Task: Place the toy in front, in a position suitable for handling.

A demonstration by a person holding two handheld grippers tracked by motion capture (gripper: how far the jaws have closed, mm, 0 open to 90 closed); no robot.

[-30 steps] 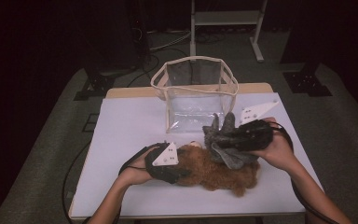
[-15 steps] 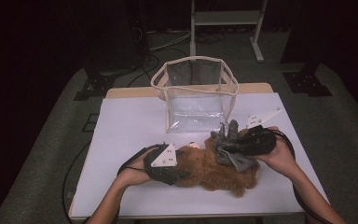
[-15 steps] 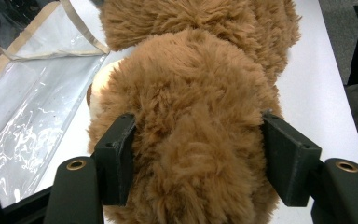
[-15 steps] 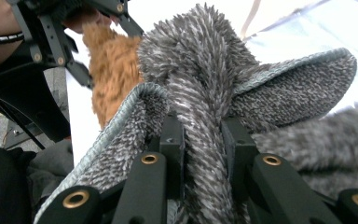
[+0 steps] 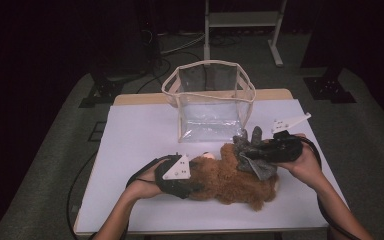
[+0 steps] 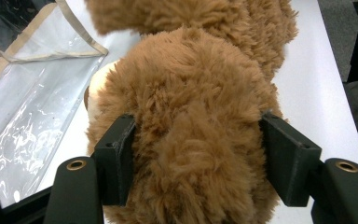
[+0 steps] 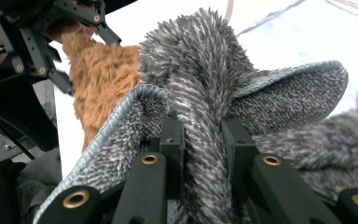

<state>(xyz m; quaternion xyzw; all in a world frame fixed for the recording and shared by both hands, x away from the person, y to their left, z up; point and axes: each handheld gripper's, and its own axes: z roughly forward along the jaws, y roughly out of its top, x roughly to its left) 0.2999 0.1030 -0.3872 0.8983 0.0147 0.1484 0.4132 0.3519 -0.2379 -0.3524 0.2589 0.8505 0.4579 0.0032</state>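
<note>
The left gripper (image 5: 192, 181) clamps one end of the brown plush toy (image 5: 230, 181) lying lengthwise on the table (image 5: 130, 150), while the right gripper (image 5: 260, 152) pinches a grey cloth (image 5: 252, 155), probably resting over its other end.

A clear plastic bag (image 5: 207, 107) with beige trim stands open-topped at the far middle of the white table (image 5: 140, 130). A wooden strip (image 5: 135, 98) runs along the table's far edge. On the grey carpeted floor (image 5: 70, 135) beyond stands a white metal stand (image 5: 242, 20), with black cables (image 5: 167, 47) near its foot. A dark floor plate (image 5: 328, 89) sits to the right.
</note>
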